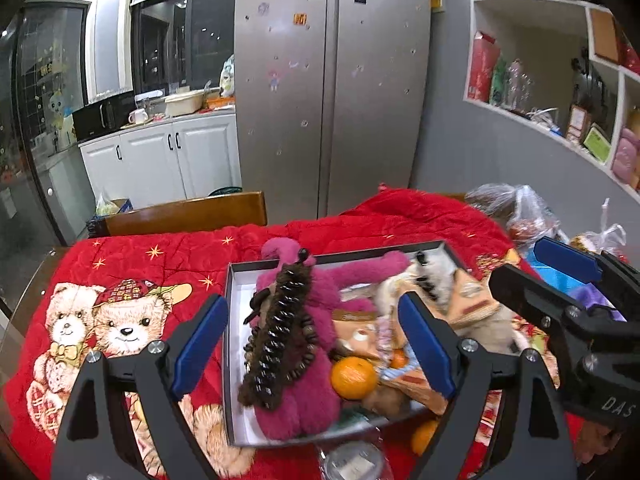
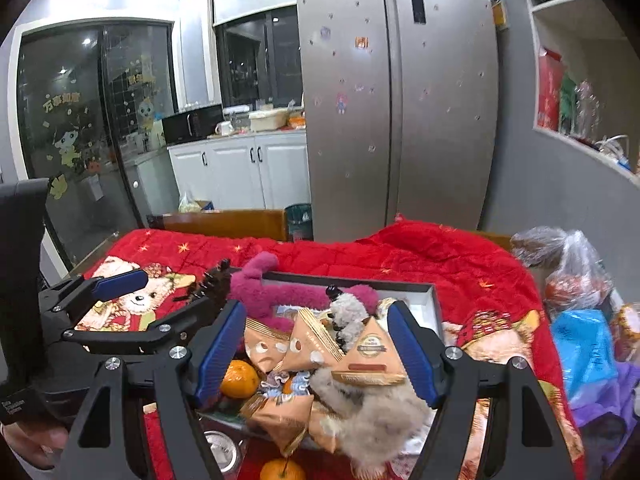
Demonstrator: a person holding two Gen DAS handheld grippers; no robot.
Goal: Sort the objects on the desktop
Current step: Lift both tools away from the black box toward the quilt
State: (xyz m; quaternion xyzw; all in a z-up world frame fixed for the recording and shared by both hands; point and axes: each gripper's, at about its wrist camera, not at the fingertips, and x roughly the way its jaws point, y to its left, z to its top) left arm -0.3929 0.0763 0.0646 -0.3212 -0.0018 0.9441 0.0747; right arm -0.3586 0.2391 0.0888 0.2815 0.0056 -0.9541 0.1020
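One box (image 2: 434,300), two plush toys (image 1: 296,292), three oranges (image 2: 239,379), four snack packets (image 2: 370,354).

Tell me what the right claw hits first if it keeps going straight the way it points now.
Most likely the tan triangular snack packet in the box; it lies between the open fingers of the right claw, with the grey fluffy toy just below. Depth is uncertain.

Counter (image 1: 28,304) lying under a red quilted blanket with teddy-bear print (image 1: 132,264). Sitting on the blanket: shallow grey open box (image 1: 234,320), loose orange tangerine (image 2: 282,470) just before it, clear plastic bags (image 2: 576,264) and a blue packet (image 2: 584,344) bunching at the right edge.
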